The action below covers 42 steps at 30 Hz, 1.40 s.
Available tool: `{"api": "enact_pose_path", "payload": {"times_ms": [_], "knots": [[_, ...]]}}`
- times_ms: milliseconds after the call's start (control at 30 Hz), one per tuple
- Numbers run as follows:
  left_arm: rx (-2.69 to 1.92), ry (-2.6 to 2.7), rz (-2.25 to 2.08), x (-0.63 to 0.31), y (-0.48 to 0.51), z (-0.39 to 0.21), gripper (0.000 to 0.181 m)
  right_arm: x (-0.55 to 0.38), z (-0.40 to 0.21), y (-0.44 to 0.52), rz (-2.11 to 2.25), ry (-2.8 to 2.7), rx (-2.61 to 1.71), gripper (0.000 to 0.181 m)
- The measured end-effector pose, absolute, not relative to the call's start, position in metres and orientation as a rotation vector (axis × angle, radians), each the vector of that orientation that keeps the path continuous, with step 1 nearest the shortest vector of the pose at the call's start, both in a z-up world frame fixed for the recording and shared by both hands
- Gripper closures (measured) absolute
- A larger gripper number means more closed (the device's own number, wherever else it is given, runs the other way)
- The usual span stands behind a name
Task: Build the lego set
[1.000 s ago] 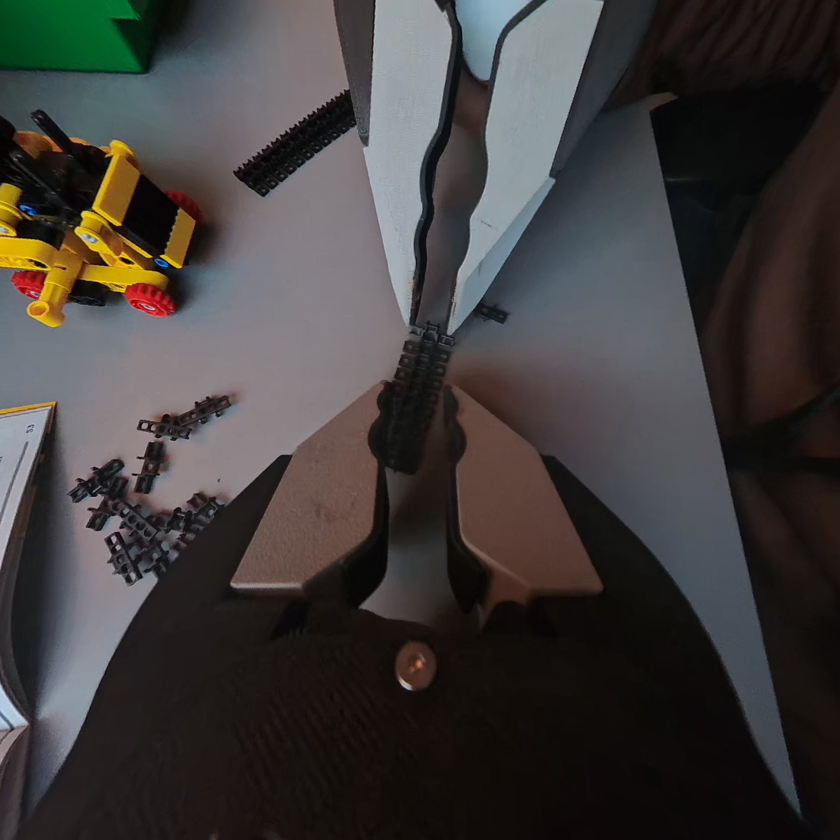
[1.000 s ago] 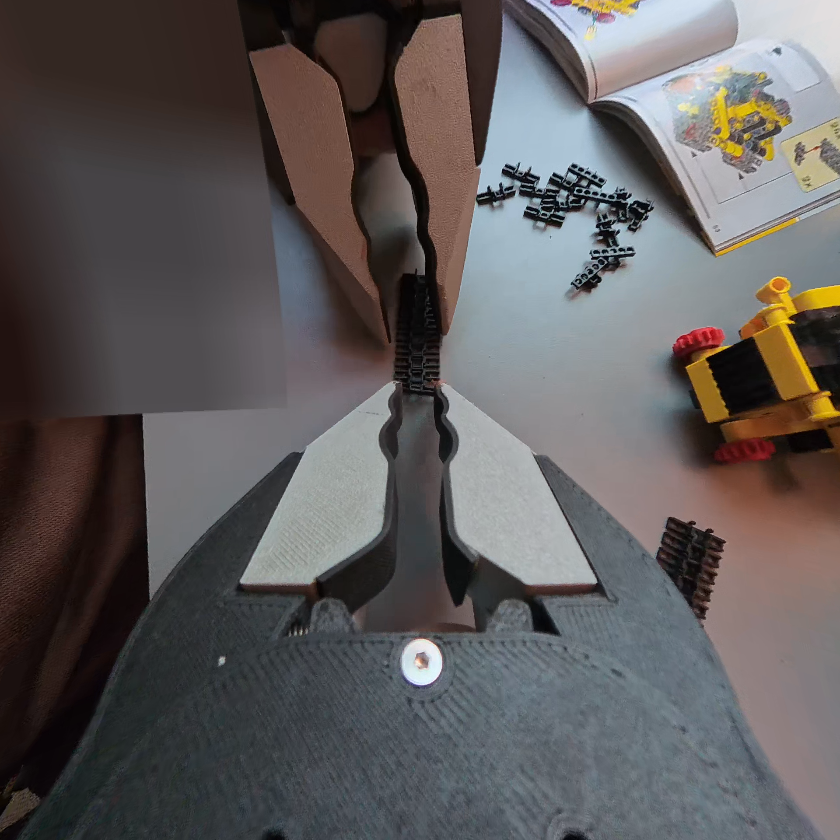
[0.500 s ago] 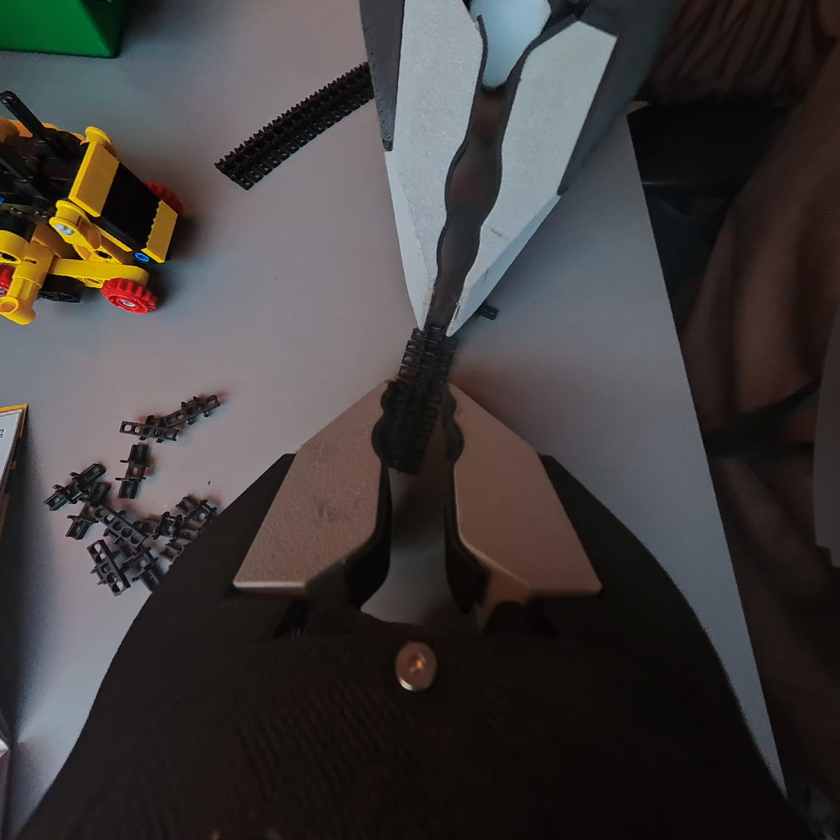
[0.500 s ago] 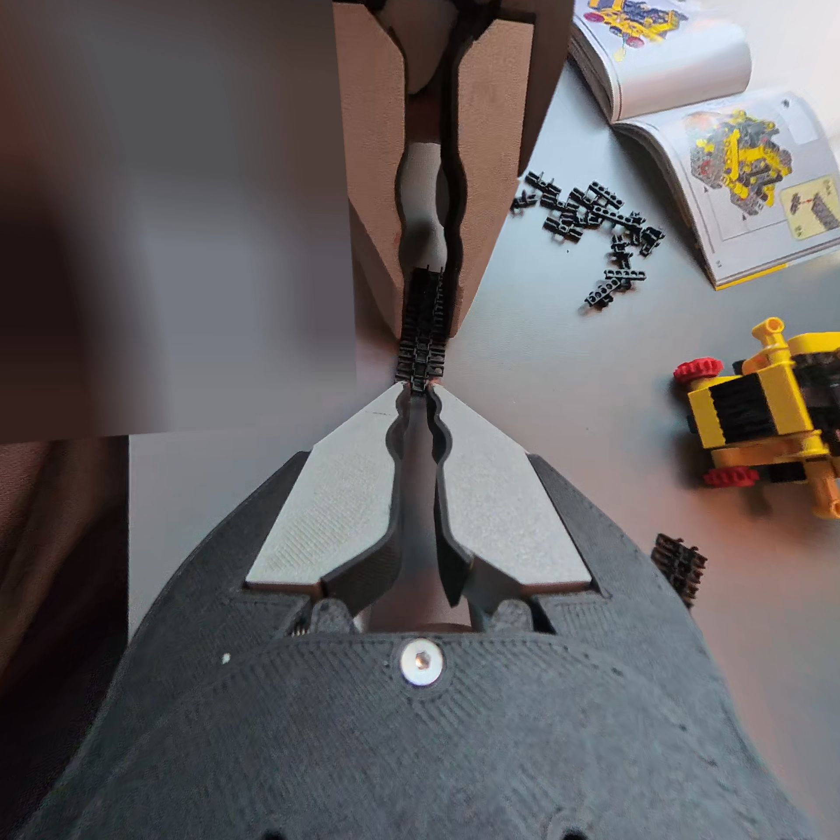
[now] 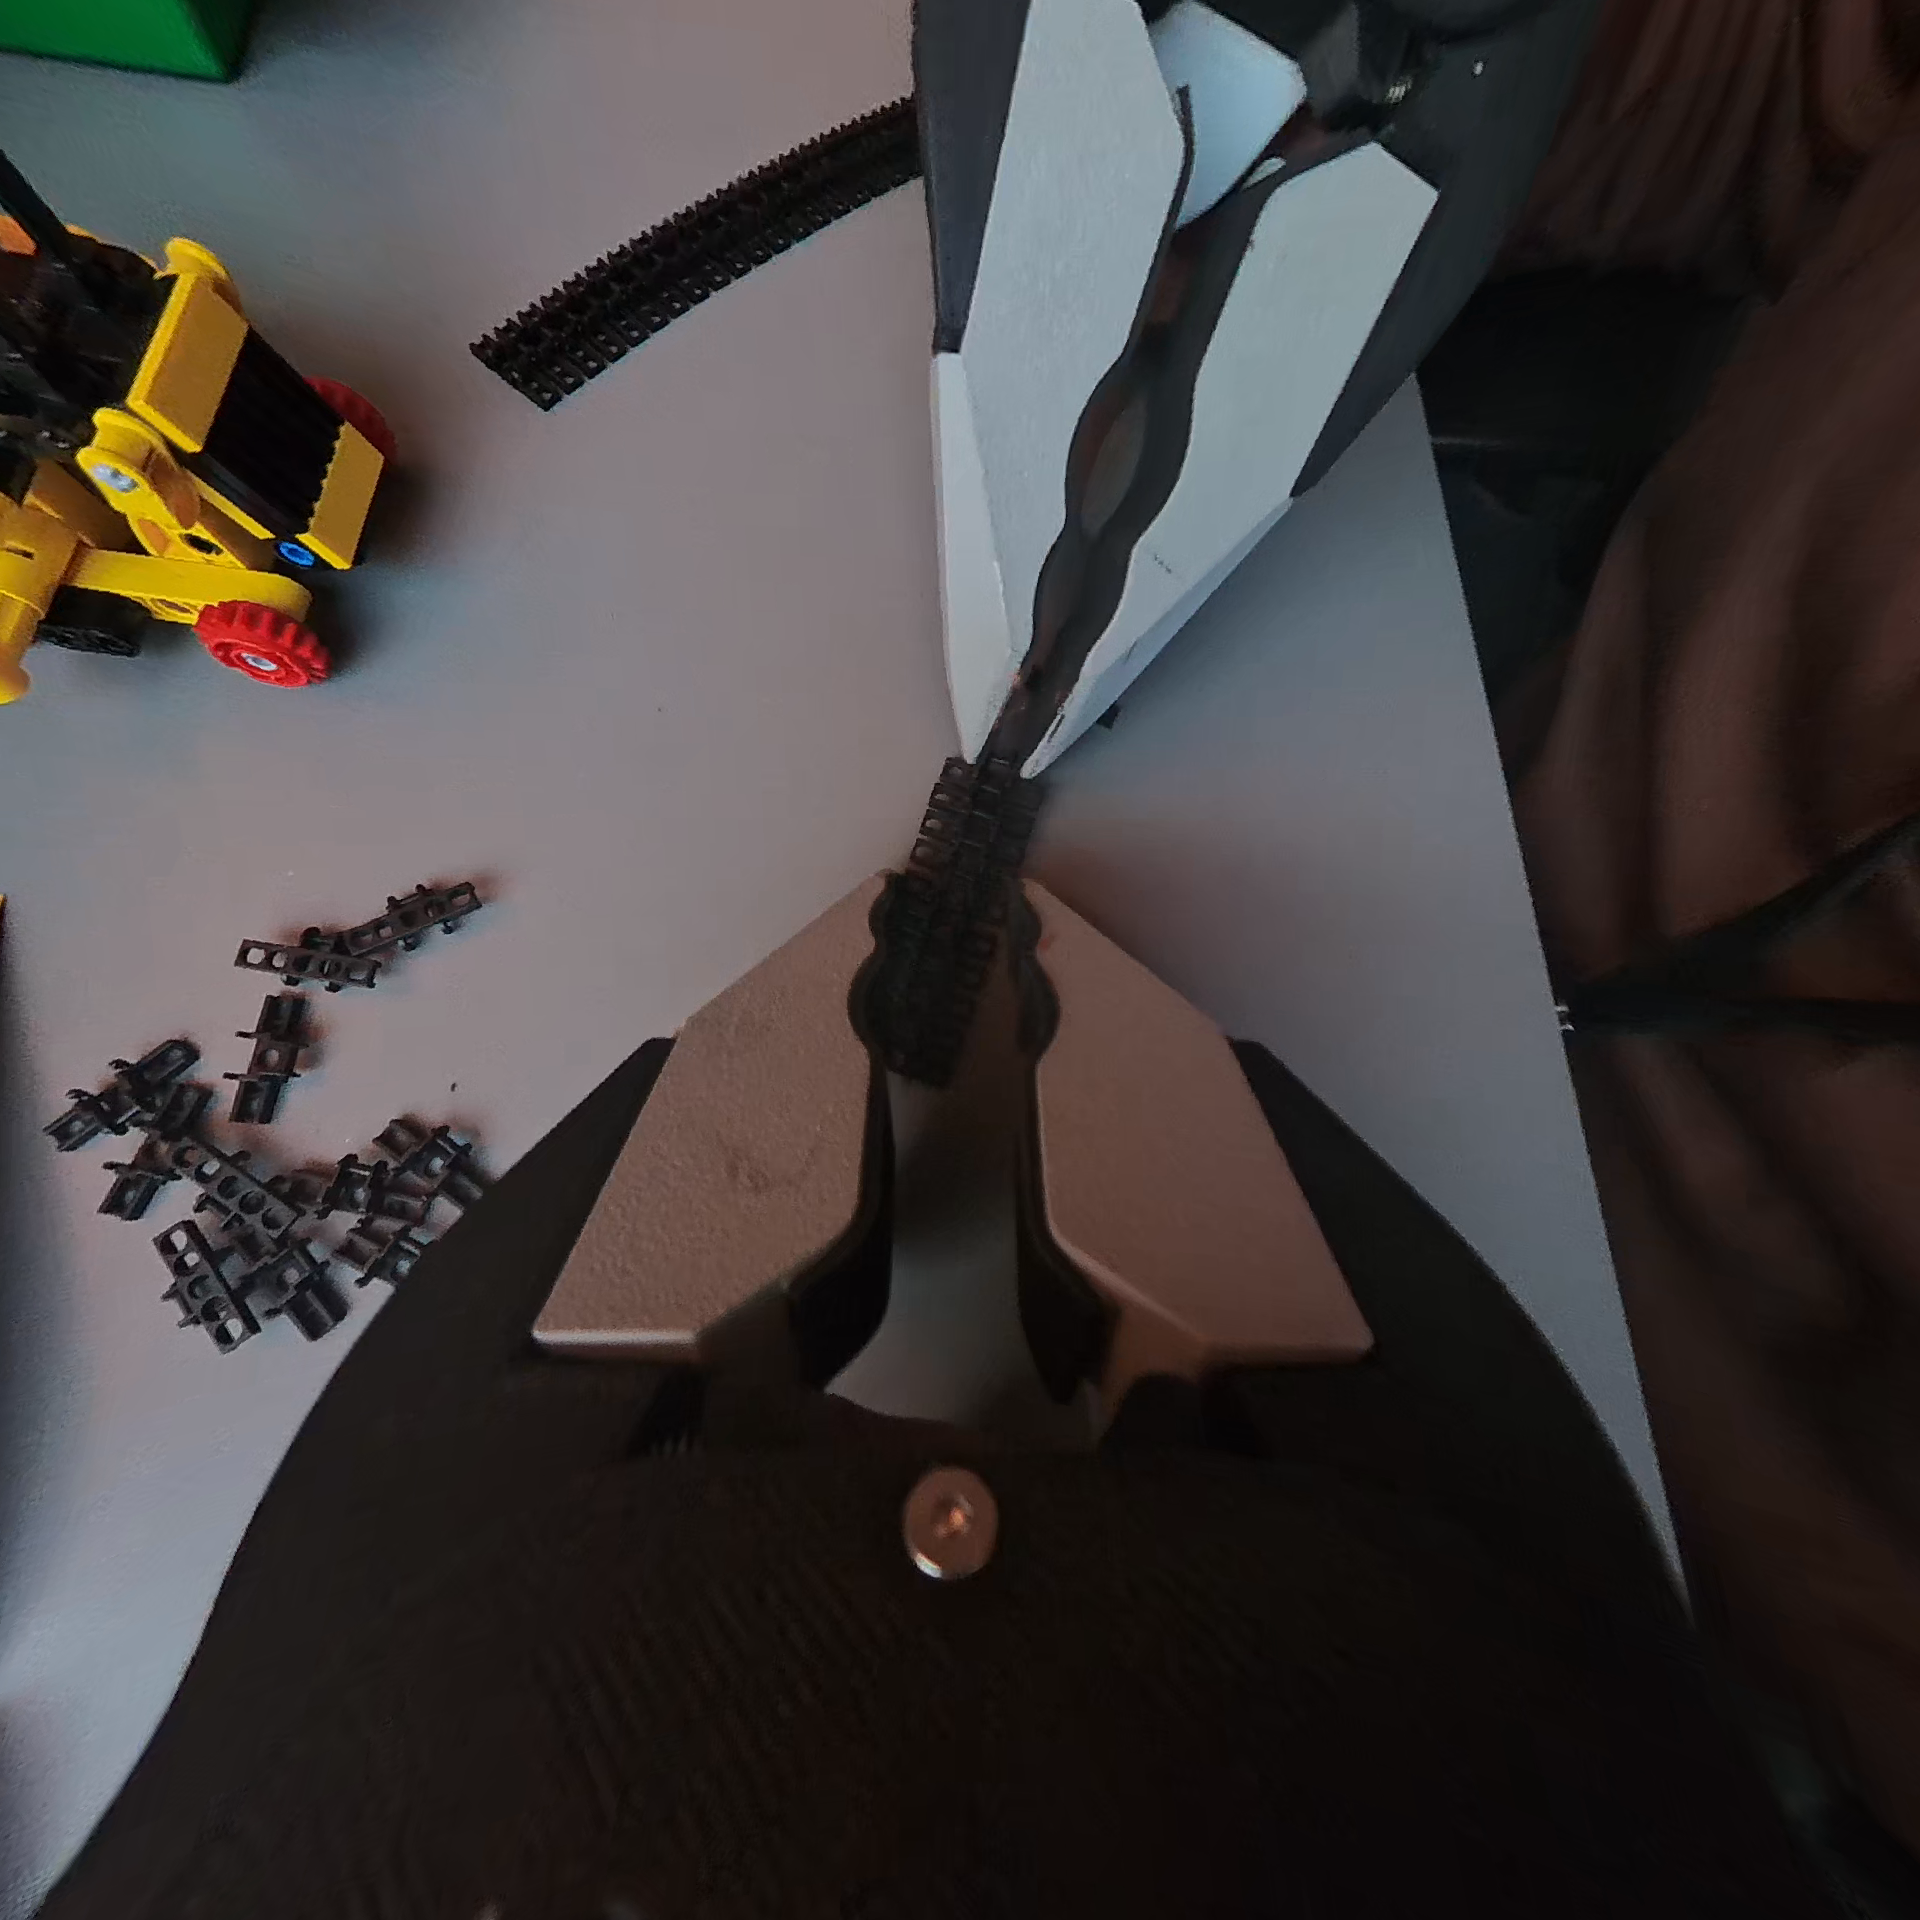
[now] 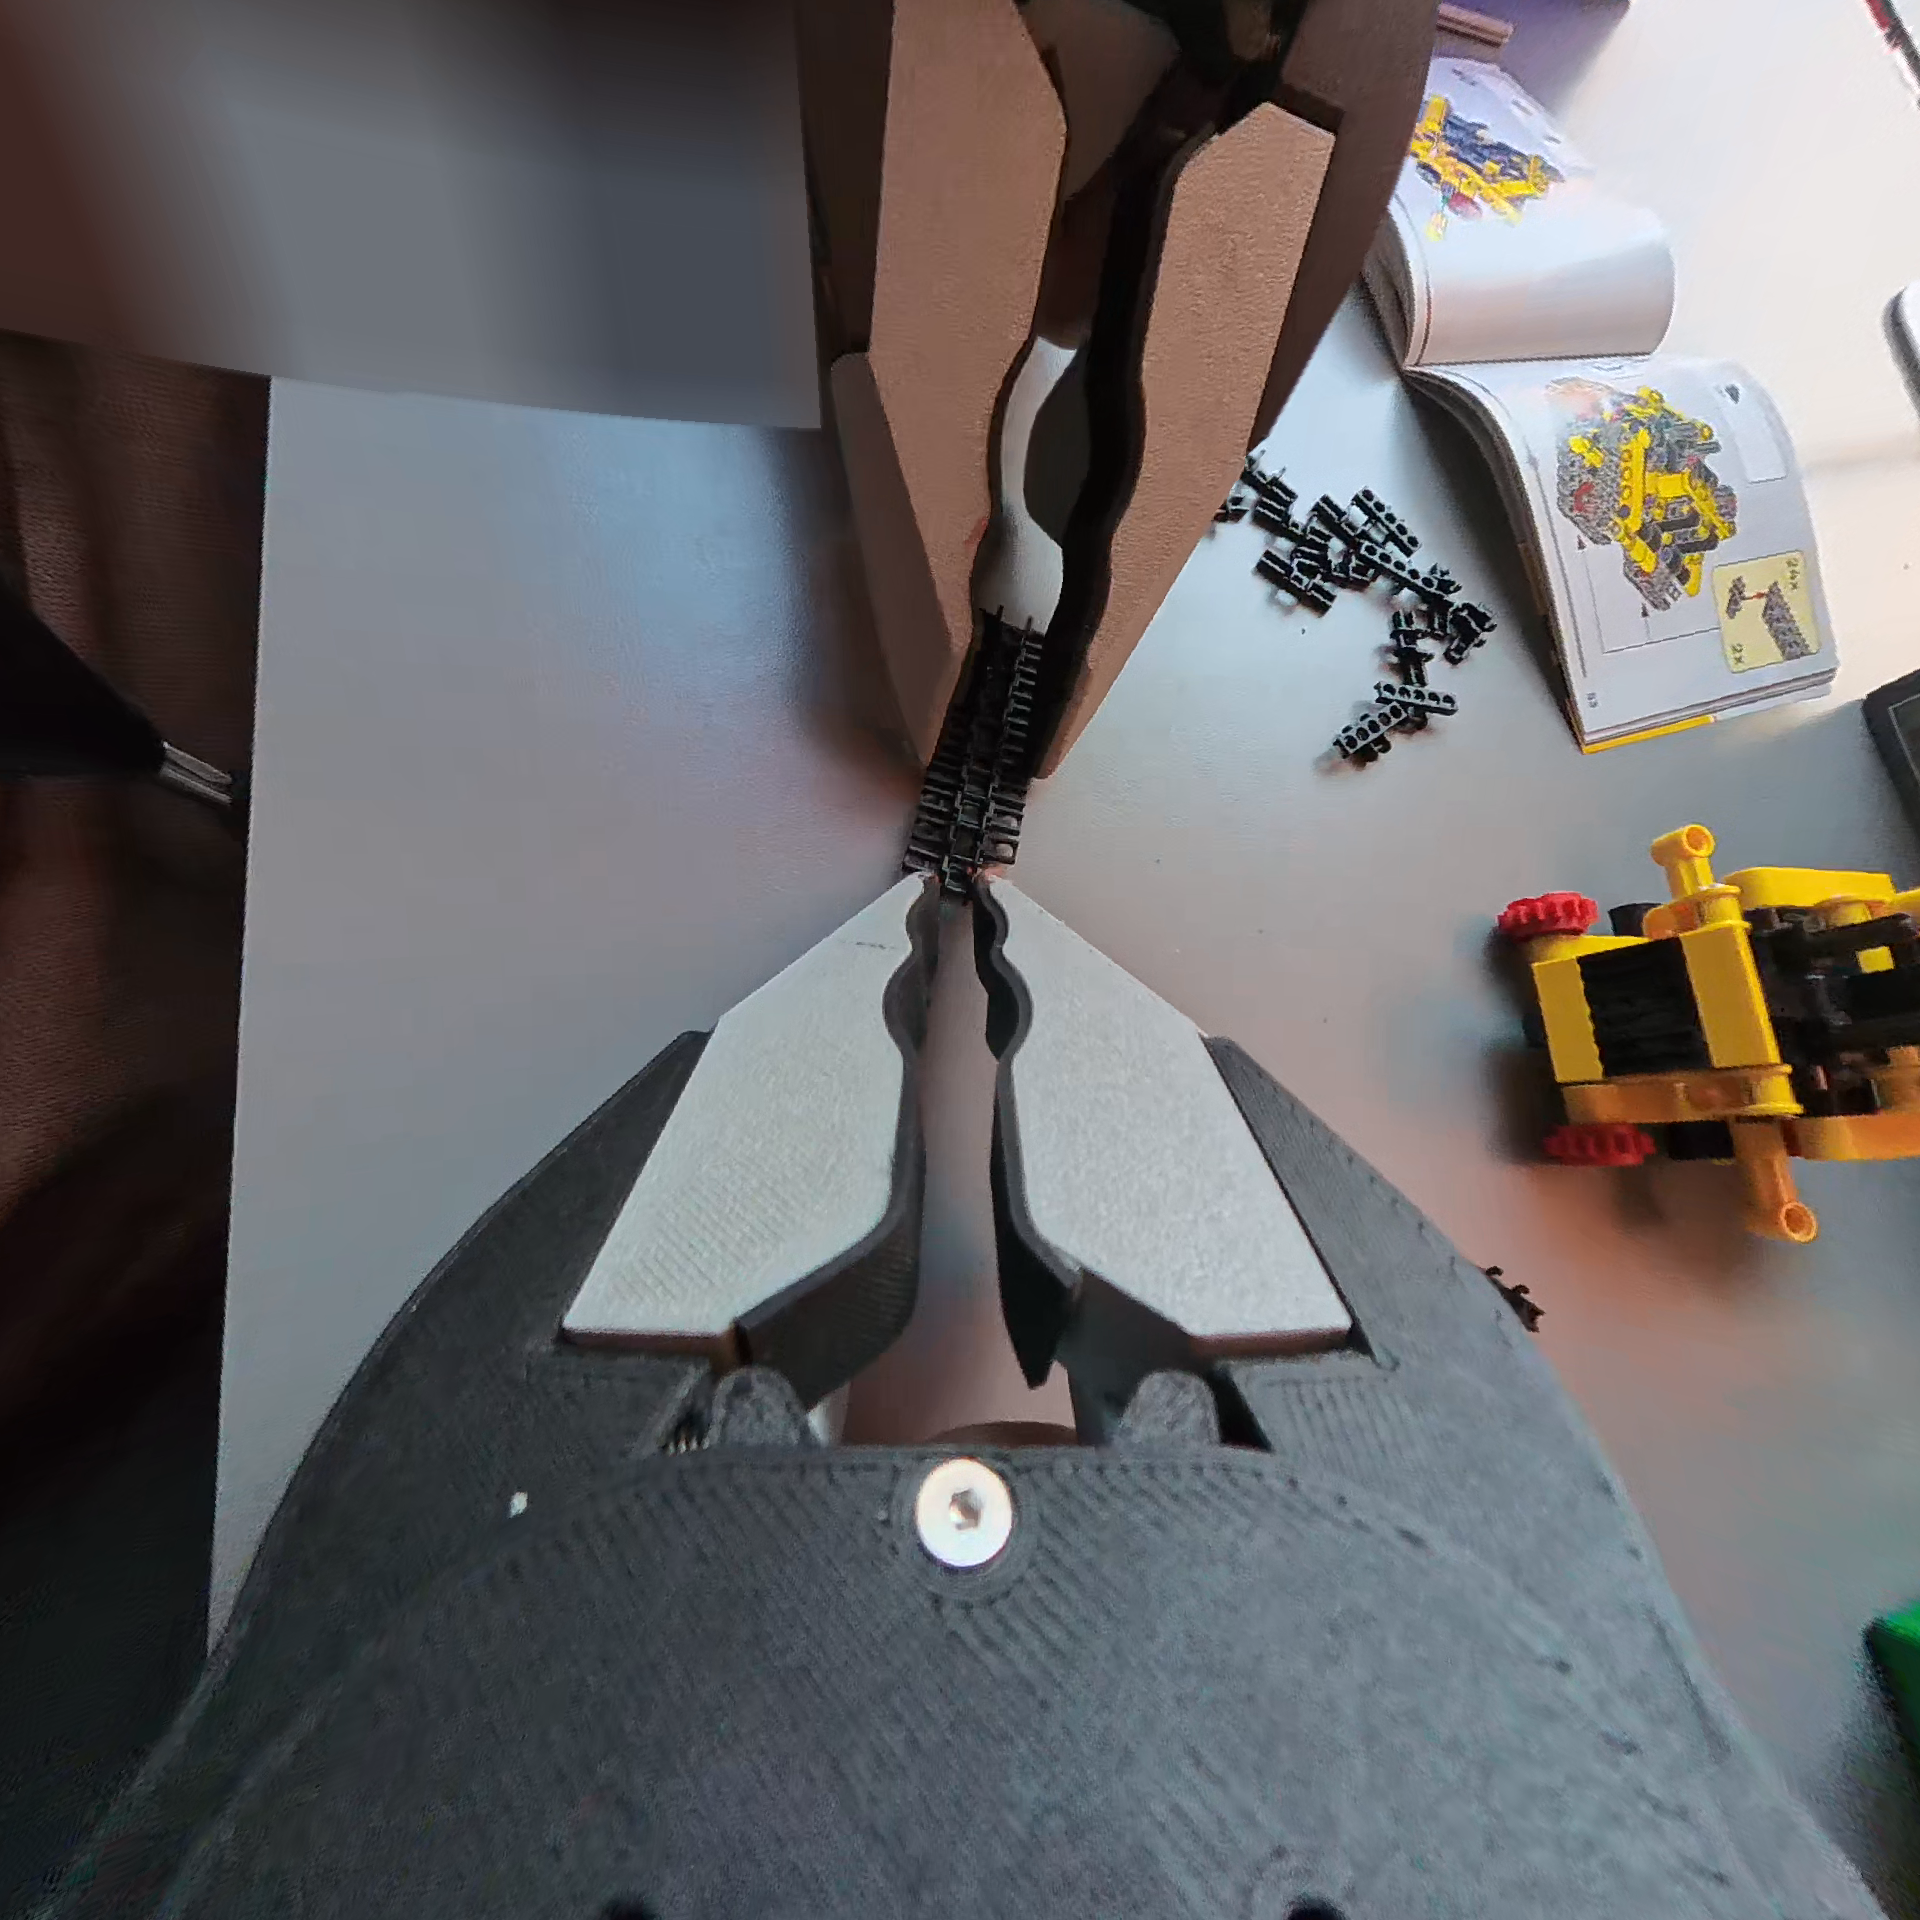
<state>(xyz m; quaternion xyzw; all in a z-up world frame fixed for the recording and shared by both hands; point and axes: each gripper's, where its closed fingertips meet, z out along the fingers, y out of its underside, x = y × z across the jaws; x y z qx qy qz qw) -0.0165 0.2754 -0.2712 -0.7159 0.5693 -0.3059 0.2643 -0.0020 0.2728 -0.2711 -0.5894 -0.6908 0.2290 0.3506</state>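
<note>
- At frame centre, your left gripper [image 5: 951,914] clamps one end of the black track strip [image 5: 961,904].
- Your right gripper [image 6: 958,883] pinches the strip's opposite end.
- At left, loose track links [image 5: 270,1174] lie on the table [image 5: 644,644].

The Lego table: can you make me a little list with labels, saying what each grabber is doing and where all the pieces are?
left gripper: jaws shut on one end of the short black track strip
right gripper: jaws pinch the strip's other end, by the tips
strip height: cannot tell if it touches the grey table
yellow vehicle: stands on the table, red wheels, no tracks on
long black track: lies alone on the table
loose black links: small pile beside the open instruction booklet
</note>
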Motion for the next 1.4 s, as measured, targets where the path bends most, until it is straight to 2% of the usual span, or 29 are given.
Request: {"api": "enact_pose_path", "payload": {"times_ms": [500, 700, 1400], "knots": [[-1.892, 1.522, -0.79, -0.014, 0.283, -0.253, 0.167, -0.002, -0.272, 0.274, 0.566, -1.794, -1.509, 0.179], [-1.894, 1.625, -0.717, 0.0, 0.277, -0.271, 0.173, -0.002, -0.271, 0.274, 0.573, -1.794, -1.512, 0.179], [-1.939, 1.556, -0.897, -0.001, 0.276, -0.271, 0.177, -0.003, -0.272, 0.277, 0.411, -1.802, -1.391, 0.18]]}}
